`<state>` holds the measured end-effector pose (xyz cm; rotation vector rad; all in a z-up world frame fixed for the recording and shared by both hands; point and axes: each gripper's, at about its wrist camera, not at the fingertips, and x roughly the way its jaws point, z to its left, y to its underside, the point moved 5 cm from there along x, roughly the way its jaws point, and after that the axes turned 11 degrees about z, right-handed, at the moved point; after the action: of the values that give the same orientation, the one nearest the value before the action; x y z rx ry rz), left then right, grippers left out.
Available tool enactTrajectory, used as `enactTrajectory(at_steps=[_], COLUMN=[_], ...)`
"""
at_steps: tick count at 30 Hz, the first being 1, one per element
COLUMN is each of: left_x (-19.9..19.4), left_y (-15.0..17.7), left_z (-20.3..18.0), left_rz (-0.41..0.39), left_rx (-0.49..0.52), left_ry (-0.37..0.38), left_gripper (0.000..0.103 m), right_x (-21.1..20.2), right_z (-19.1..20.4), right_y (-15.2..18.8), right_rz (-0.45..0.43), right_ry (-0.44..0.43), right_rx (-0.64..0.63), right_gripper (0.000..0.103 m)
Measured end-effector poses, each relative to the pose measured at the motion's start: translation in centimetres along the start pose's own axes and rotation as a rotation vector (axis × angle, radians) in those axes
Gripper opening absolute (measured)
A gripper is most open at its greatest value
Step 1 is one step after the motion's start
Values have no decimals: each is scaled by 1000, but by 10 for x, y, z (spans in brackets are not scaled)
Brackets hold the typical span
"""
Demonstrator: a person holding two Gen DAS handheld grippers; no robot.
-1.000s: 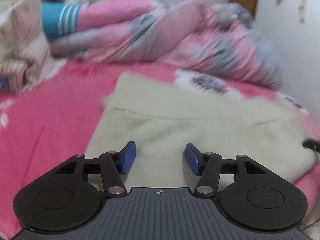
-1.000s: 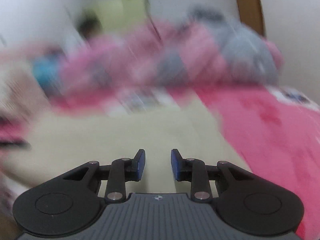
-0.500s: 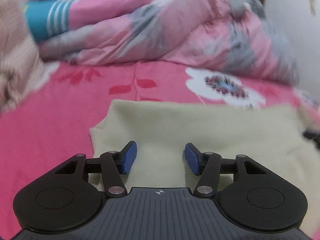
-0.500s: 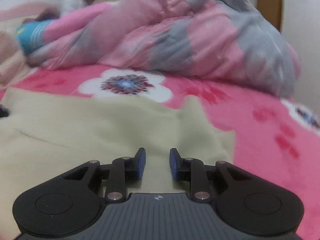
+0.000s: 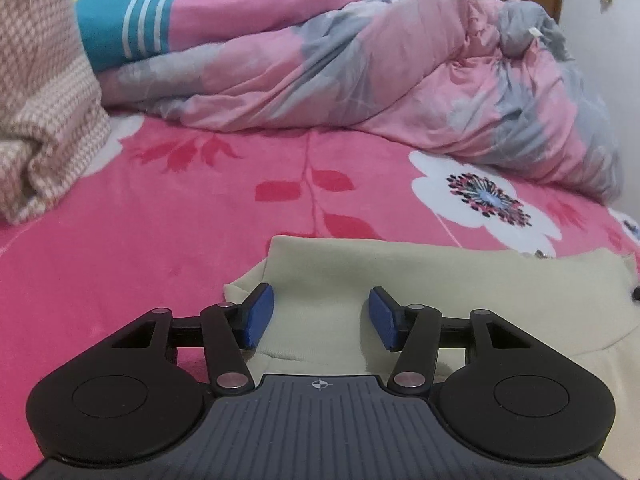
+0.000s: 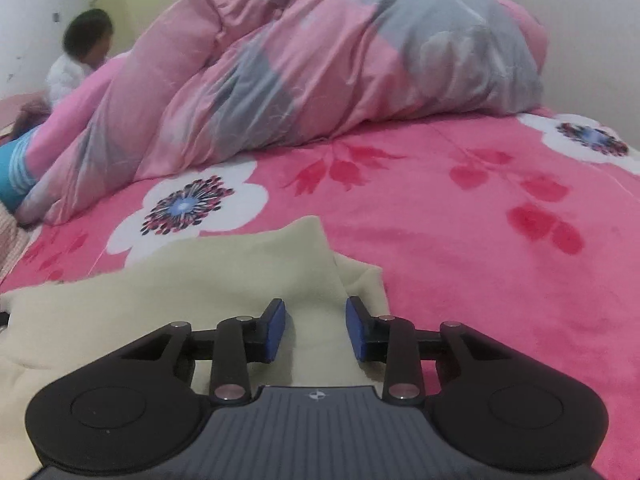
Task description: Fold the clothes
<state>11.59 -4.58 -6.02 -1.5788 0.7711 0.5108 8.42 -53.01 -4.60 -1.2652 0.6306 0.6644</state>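
Currently a cream garment (image 5: pixel 460 292) lies flat on the pink floral bedspread (image 5: pixel 160 216), near the edge closest to the cameras, with a folded upper layer visible in both views. A pink and grey quilt (image 5: pixel 360 80) is heaped well behind it, clear of the work.

Left gripper (image 5: pixel 321 316): jaws spread, nothing pinched. It hangs over the garment's left corner; the blue pads flank bare cloth.

Right gripper (image 6: pixel 316 330): jaws opening, cloth beneath them but none gripped. It sits over the right corner, where a pointed flap (image 6: pixel 308 240) rises above a lower layer.

Step in hand, by judgement: one fold appears laid and released, and both tools are placed at opposite corners for the following fold.

Next move requires:
- lowering each gripper until one pad slides under the corner edge;
- closing on all layers together, not only the top one;
- lifting both corners evenly, so the fold line stays straight.
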Motion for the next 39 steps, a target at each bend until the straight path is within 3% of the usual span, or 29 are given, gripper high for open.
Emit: enactTrajectory(at_steps=[4,6,8,10,11,13,14,16,19,23,26,28,31,33,37,39], left_x=[-21,-25,-13,11,23,30,28,27,20,-14,-51,-73,-92,-91,-49,-48], left_y=[-7,-14,-19,-17,-15,-16,-17,-15,-15,-17,-12,-4,19,40,77,79], left_z=[-9,-18,-24,-18,-15,-3,0,2,1,2,-7,-19,-45,-63,-73,-67], left_rz=[-93,-126,-94,-23,14,35,34,32,26,-29,-88,-111,-117,-118,-17,-14], left_rx=[33,62,77,62,53,-14,-32,-38,-50,-89,-51,-7,89,173,262,221], left_ry=[13,28,25,-8,-26,19,30,37,30,17,34,47,82,64,-17,0], left_gripper=[54,55,55,56,57,57,57,57,57,59,71,77,94,103,103,103], right_x=[-32,-41,-38,-17,7,55,62,55,58,34,-6,-37,-72,-86,-50,-44], right_z=[27,47,64,67,58,26,10,-10,-22,-20,-2,27,71,99,116,119], right_y=[-11,-21,-29,-34,-34,-23,-20,-26,-21,-19,-8,9,41,67,112,117], right_rz=[-108,-162,-180,-141,-86,18,7,-1,-7,-33,-85,-125,-195,-248,-228,-216], right_ry=[68,47,21,6,37,97,2,-80,-146,-85,-25,-25,-9,7,77,104], right_rx=[-83,-161,-224,-238,-216,-116,-6,131,222,266,203,100,-65,-179,-275,-271], right_gripper=[37,37,36,34,29,27,26,20,17,19,22,24,30,41,46,47])
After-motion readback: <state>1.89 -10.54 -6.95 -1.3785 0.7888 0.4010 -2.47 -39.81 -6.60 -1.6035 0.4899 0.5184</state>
